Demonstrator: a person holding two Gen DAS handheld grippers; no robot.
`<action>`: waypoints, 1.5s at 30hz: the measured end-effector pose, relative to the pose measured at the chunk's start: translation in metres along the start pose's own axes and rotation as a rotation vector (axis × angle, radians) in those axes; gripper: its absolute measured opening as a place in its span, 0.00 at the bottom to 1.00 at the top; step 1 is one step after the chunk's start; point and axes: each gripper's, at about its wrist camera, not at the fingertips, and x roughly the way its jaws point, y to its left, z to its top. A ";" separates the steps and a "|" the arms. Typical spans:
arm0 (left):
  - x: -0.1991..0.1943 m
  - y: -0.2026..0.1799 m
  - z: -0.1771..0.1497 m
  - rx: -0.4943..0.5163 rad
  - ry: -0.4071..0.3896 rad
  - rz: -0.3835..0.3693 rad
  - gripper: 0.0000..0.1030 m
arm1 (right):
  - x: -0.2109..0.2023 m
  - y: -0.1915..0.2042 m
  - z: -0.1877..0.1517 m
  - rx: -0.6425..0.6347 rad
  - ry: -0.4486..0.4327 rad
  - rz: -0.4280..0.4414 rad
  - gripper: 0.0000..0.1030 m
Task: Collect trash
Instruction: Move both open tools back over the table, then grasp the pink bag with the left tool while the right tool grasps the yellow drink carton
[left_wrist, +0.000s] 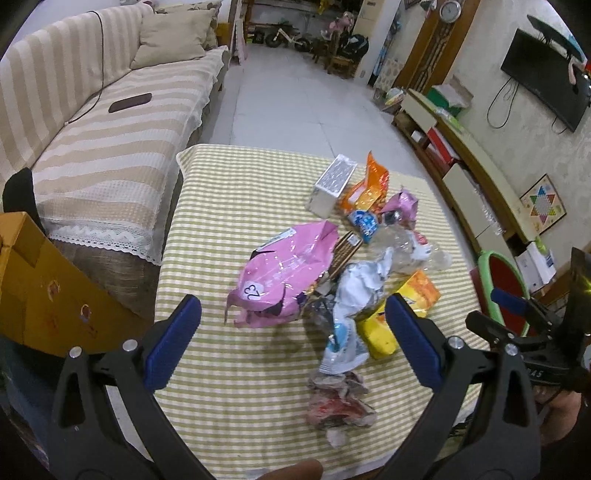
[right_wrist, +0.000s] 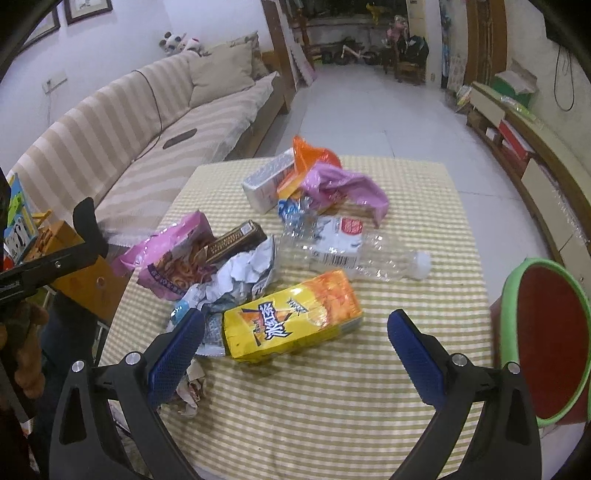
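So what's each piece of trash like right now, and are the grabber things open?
left gripper: open, empty
right gripper: open, empty
yellow carton: lying on its side
clear plastic bottle: crushed, lying flat, cap on
big pink bag: torn open, crumpled
white paper: crumpled
white box: lying flat
red bin: open, beside the table

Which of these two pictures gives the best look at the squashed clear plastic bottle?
The right wrist view. The bottle lies there in full, label and white cap showing, nothing covering it. In the left wrist view the bottle is farther off, partly hidden among crumpled paper and wrappers.
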 end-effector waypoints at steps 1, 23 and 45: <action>0.005 0.001 0.001 0.002 0.012 -0.001 0.95 | 0.003 0.000 0.000 0.005 0.009 0.002 0.93; 0.093 0.009 0.009 0.067 0.156 0.041 0.94 | 0.079 -0.021 -0.006 0.197 0.178 0.076 0.93; 0.107 0.019 0.006 0.062 0.183 0.016 0.46 | 0.113 -0.015 0.015 0.158 0.232 0.018 0.94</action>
